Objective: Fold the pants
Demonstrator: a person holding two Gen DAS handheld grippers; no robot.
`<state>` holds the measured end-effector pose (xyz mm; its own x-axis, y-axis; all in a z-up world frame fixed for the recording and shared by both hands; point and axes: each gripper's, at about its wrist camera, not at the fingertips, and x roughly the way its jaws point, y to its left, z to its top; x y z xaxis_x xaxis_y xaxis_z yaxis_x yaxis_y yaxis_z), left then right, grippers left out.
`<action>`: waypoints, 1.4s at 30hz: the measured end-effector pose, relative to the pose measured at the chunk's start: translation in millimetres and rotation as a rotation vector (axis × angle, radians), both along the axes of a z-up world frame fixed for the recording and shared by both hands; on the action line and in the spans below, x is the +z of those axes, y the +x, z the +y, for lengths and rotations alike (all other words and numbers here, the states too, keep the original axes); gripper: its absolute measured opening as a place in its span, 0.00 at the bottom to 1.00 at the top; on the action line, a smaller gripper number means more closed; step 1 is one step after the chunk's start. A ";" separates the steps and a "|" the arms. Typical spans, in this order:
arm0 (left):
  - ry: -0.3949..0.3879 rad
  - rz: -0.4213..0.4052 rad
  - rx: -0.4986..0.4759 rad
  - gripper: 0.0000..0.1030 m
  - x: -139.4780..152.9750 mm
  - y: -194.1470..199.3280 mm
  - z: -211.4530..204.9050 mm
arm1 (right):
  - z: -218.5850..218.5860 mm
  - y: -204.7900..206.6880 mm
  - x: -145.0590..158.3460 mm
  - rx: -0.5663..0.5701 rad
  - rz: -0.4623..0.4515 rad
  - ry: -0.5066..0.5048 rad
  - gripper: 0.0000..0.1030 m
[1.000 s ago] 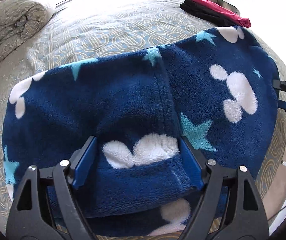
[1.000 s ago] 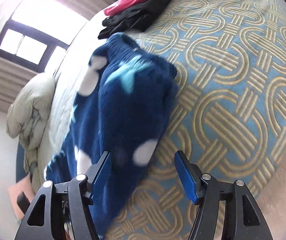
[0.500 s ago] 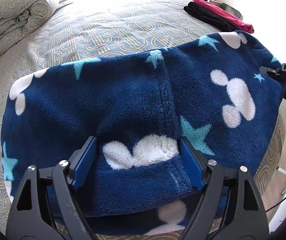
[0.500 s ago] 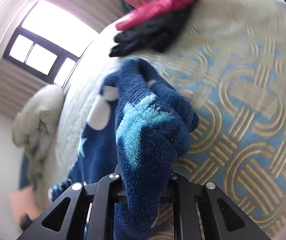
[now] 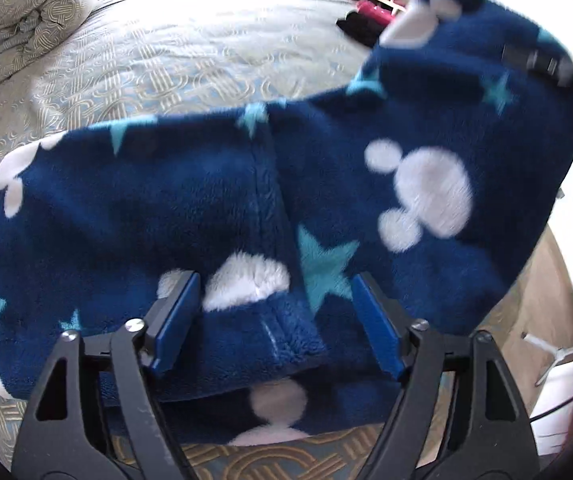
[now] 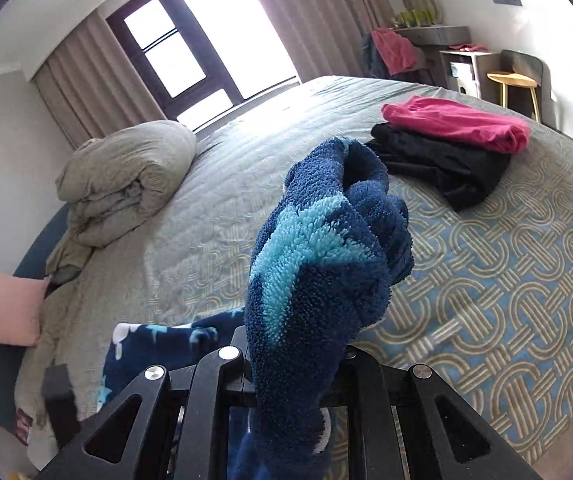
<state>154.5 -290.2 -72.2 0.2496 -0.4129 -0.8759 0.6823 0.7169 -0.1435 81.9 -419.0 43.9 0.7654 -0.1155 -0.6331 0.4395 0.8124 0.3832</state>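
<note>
Two grippers work a pair of navy fleece pants patterned with white shapes and teal stars, lying across the near end of a bed with a blue and gold knot-pattern cover. Left gripper sits low over the near edge of the pants, its blue fingers spread either side of a raised fold and closing in, not clearly pressing the fabric. Right gripper pinches a bunched end of the pants, fingers pressed tight on the fleece, holding that end up off the bed while the rest lies flat. Far side of the pants, a red garment lies on top of a black one. Toward the head of the bed, a rolled grey duvet
</note>
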 end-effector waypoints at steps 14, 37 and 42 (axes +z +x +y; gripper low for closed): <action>-0.143 -0.025 0.186 0.71 36.6 8.4 108.4 | 77.6 48.2 30.7 0.201 -0.027 -0.072 0.14; -0.135 -0.016 0.248 0.71 26.2 25.9 125.4 | 33.3 1.8 5.9 -0.025 0.062 -0.019 0.15; -0.147 0.010 0.284 0.71 24.8 37.7 130.6 | 28.9 -5.2 2.4 -0.038 0.068 -0.028 0.15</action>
